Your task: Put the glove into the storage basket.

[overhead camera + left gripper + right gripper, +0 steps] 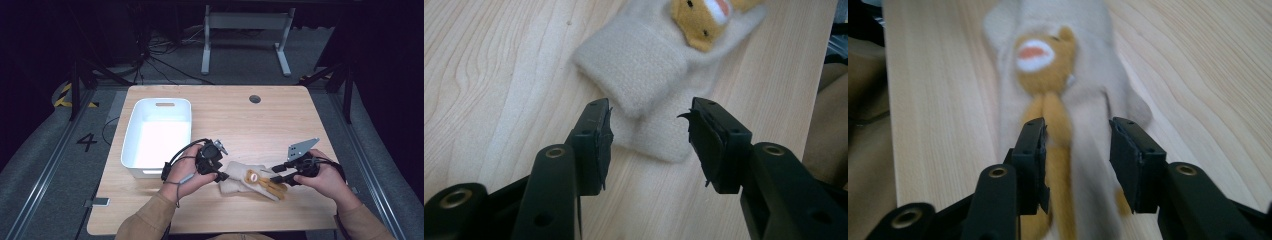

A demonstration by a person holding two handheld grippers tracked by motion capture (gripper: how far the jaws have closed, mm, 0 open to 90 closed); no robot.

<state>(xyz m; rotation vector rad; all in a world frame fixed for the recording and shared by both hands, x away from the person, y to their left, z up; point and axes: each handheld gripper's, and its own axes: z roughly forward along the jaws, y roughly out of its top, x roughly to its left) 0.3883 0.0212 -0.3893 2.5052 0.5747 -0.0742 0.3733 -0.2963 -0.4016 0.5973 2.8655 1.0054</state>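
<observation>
A cream knitted glove (237,184) with a yellow-brown animal figure (264,182) sewn on it lies flat near the table's front edge. My left gripper (220,176) is at the glove's cuff end. In the left gripper view the gripper (649,112) is open, and the cuff (644,65) lies between and beyond the jaws, which do not press on it. My right gripper (278,178) is at the other end. In the right gripper view it (1078,130) stands open over the glove (1093,100), with the animal figure (1040,65) just ahead and one orange limb running by a jaw.
An empty white bin (145,171) stands on the wooden table (240,120) to the left, just behind my left hand. A round cable hole (255,99) sits near the far edge. A white desk frame (245,20) stands on the floor beyond.
</observation>
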